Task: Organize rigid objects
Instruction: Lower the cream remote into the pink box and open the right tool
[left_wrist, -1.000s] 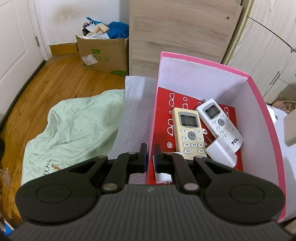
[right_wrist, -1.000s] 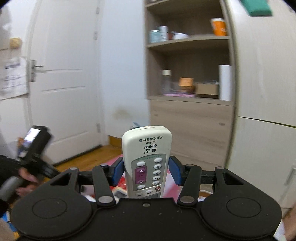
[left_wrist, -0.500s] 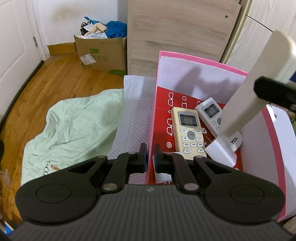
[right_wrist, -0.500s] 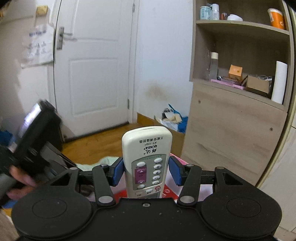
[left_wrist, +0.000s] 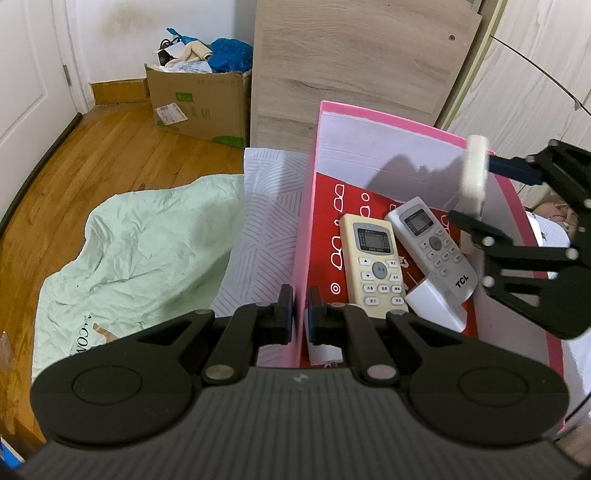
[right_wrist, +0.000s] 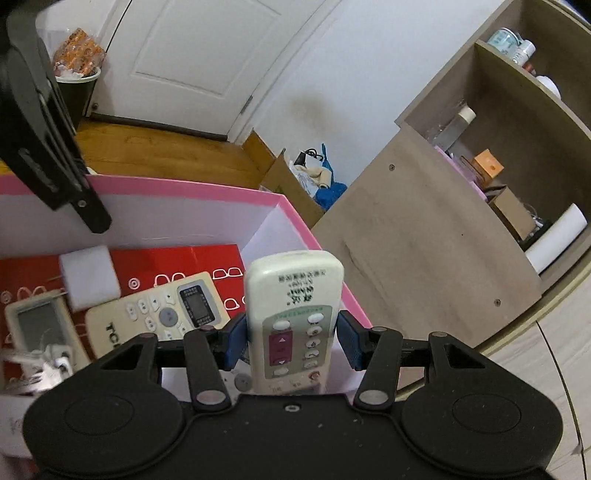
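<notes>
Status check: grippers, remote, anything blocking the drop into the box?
Left gripper clamped on pink box wall. Right gripper shut on white remote, above box. Two remotes and white block inside; room beside them.

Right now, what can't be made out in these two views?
- Left wrist view: pink cardboard box near wall, hidden behind the left claw.
- Left wrist view: white remote in the right claw, motion-blurred.
- Right wrist view: silver keys, blurred; white remote's lower buttons hidden by the claw body.
</notes>
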